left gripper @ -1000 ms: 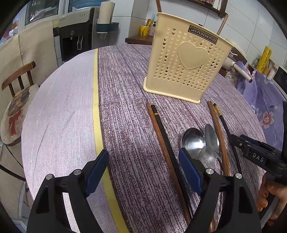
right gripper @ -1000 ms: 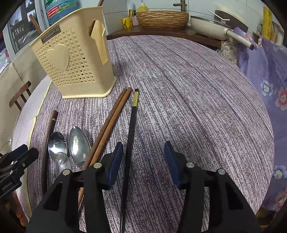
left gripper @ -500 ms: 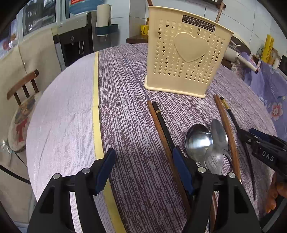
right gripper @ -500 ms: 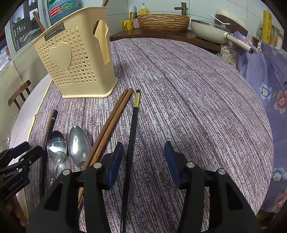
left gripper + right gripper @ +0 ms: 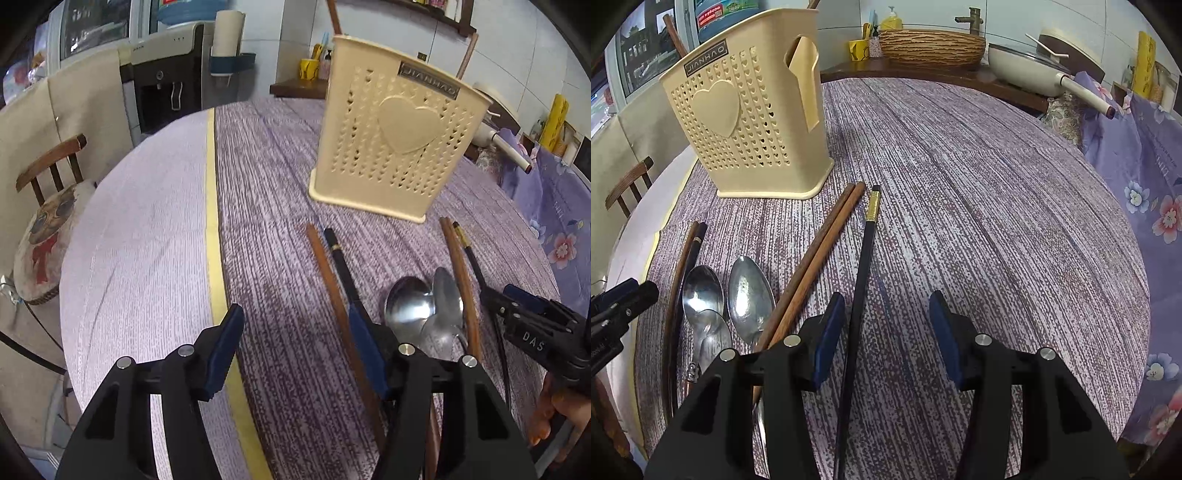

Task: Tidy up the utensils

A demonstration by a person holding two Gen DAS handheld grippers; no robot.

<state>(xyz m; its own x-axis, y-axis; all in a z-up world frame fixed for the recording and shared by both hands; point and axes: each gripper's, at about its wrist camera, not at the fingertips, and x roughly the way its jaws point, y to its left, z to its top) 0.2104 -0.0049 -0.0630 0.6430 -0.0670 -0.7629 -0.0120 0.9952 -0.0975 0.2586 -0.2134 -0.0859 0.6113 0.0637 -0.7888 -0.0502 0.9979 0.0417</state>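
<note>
Chopsticks [image 5: 334, 295], brown and black, lie beside the spoons [image 5: 424, 310] before the holder [image 5: 391, 147]; left gripper [image 5: 295, 347], jaws just narrowing on nothing, should shift right to straddle them low, while right gripper [image 5: 882, 332] hangs half-open, empty.

On the worktop [image 5: 979, 192], the spoons [image 5: 738, 291] lie between chopstick pairs [image 5: 816, 258], the holder [image 5: 750, 110] behind them.
</note>
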